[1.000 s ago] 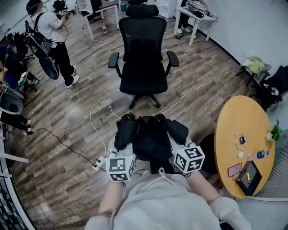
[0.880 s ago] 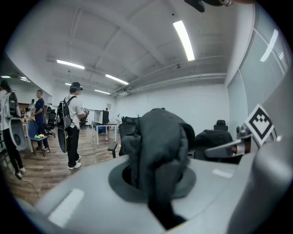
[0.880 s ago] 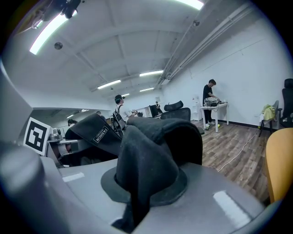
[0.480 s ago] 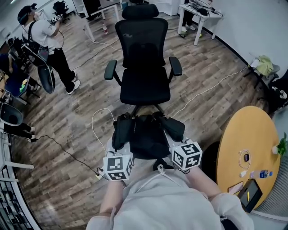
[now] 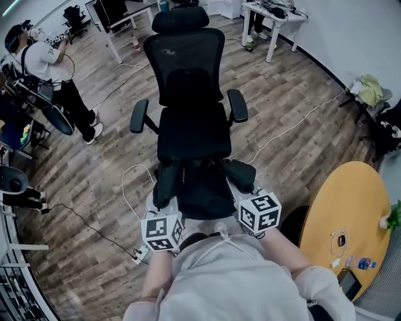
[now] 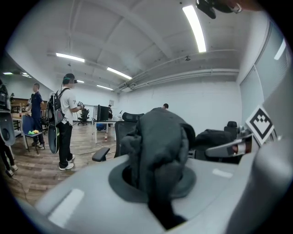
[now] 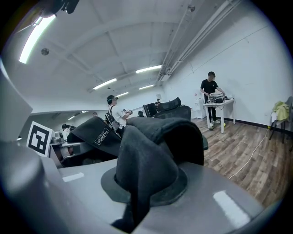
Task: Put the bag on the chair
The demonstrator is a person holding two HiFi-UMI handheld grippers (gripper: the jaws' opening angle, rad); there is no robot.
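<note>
A black bag hangs between my two grippers just in front of the black office chair, its far edge at the seat's front rim. My left gripper is shut on the bag's left strap, which bunches over the jaws in the left gripper view. My right gripper is shut on the right strap, dark fabric folded between its jaws. The chair faces me, backrest and headrest upright, both armrests out. Its back also shows behind the bag in the left gripper view.
A round wooden table with small items stands at the right. White cables and a power strip lie on the wood floor by my feet. A person stands far left; white desks line the back.
The chair has come closer in the head view as I carried the bag forward; the bag now reaches the seat's front edge. Both grips are unchanged.
</note>
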